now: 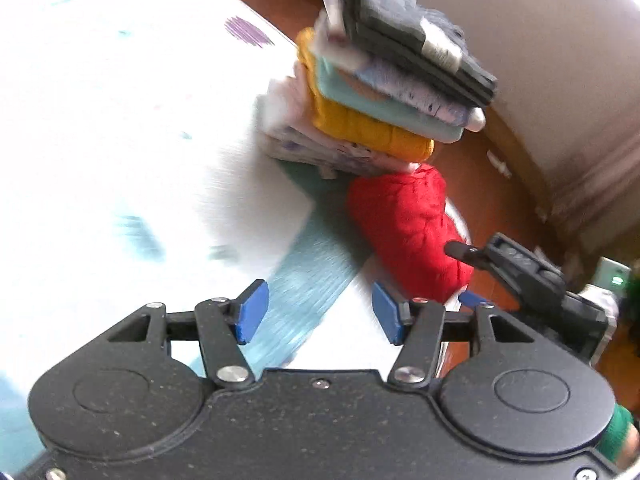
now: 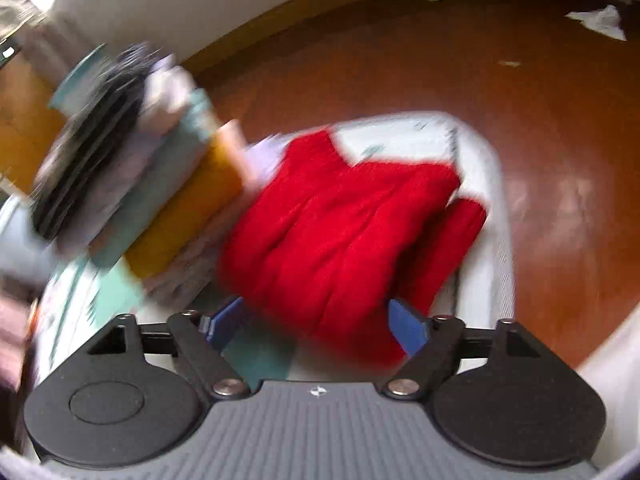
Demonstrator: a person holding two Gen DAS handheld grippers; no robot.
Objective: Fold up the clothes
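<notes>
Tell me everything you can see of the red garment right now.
The red garment is a bright red, soft, creased fabric, folded into a thick bundle. It lies on the white patterned sheet, beside and touching the bottom of the stack of folded clothes. The right gripper hovers open over its near edge; no jaws grip it.
</notes>
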